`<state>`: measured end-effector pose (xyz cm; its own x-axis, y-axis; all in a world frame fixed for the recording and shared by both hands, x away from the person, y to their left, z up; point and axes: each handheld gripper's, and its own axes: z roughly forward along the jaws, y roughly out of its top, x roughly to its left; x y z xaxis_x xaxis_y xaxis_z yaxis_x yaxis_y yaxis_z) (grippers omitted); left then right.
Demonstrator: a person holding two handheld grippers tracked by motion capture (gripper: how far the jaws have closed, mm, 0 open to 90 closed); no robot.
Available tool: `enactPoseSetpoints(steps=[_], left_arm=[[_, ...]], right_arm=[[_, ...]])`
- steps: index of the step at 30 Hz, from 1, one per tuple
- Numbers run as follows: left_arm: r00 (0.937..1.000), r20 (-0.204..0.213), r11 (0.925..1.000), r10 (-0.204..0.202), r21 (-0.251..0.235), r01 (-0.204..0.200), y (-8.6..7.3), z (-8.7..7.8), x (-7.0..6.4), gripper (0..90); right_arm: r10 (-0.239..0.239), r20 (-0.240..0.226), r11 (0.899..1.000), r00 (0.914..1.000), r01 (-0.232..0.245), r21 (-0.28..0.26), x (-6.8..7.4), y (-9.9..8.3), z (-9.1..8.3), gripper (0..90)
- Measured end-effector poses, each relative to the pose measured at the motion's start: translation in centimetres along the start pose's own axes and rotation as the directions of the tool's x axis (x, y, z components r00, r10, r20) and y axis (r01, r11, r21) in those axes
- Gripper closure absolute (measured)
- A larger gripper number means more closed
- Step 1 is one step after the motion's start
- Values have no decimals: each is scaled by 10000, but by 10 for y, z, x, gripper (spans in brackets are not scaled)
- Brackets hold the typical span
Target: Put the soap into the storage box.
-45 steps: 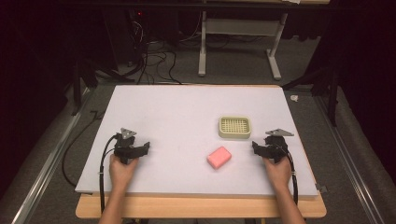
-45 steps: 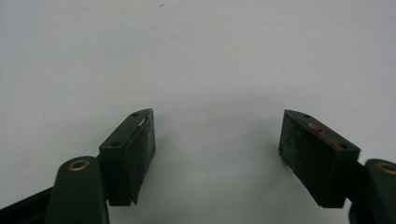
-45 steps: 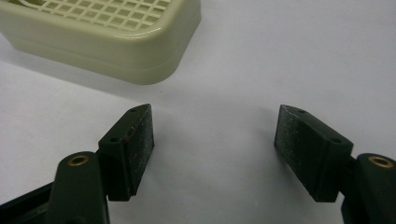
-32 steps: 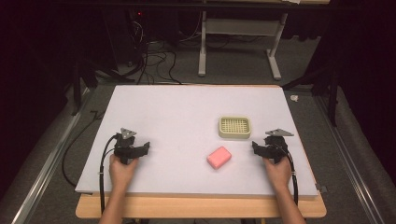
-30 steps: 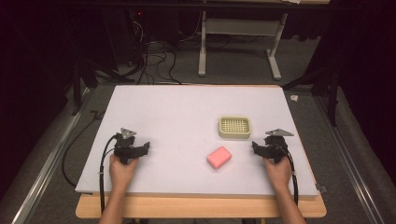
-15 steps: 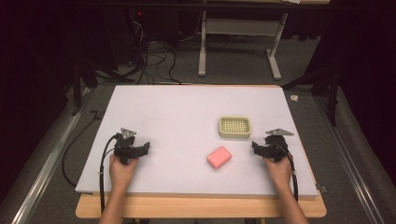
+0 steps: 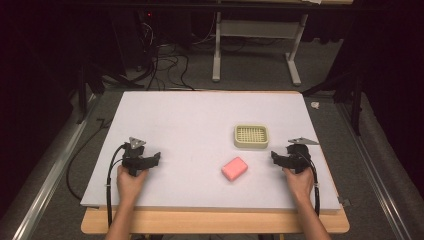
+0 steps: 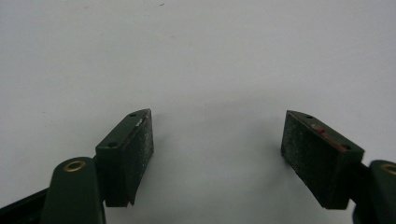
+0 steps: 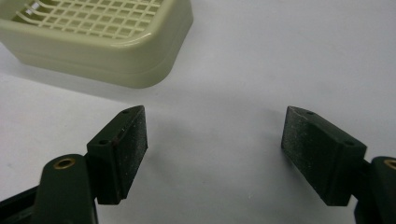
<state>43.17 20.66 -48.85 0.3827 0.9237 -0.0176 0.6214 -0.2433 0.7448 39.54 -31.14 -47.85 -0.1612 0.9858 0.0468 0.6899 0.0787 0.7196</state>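
1. Your left gripper (image 7: 141,162) rests on the white board (image 7: 200,115) of the bench, near the board's left front part. Its jaws stand wide apart and hold nothing; in the left gripper view there is only bare white surface between the pads (image 8: 140,149).
2. Your right gripper (image 7: 286,159) rests near the right edge of the board. Its jaws are also wide apart and empty.
3. The pink soap (image 7: 234,168) lies flat on the board between your two grippers, closer to the right one, and nothing touches it.
4. The beige soap dish (image 7: 251,136) with a grid top stands just behind the soap, apart from it. In the right gripper view the dish (image 9: 107,37) is ahead and to the left of the jaws, not touching them.
5. The middle and the far half of the board are free. Between the left gripper and the soap there is wide free surface.
6. A strip of wooden bench edge (image 7: 215,222) shows in front of the board, under your forearms.
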Motion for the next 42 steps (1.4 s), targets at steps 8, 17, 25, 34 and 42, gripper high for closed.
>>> enactPoseSetpoints(steps=[8,17,25,34,42], left_arm=[[10000,-11,10000,38,5,-38,0,0,0,255],[10000,32,10000,-4,19,4,0,0,0,255],[10000,17,10000,-3,17,3,0,0,0,256],[10000,-23,10000,16,-1,-16,0,0,0,256],[10000,-24,10000,17,2,-17,0,0,0,256]], right_arm=[[-100,-502,9990,9987,77,-450,3,-1,-16,220],[-522,-1122,9964,9923,442,-727,20,-2,-28,224],[-1191,-2008,9876,9724,953,-1245,44,-1,-40,227],[-1916,-2600,9761,9464,1559,-1517,71,-3,-46,220],[-2547,-2813,9643,9252,2212,-1455,94,-5,-44,186]])
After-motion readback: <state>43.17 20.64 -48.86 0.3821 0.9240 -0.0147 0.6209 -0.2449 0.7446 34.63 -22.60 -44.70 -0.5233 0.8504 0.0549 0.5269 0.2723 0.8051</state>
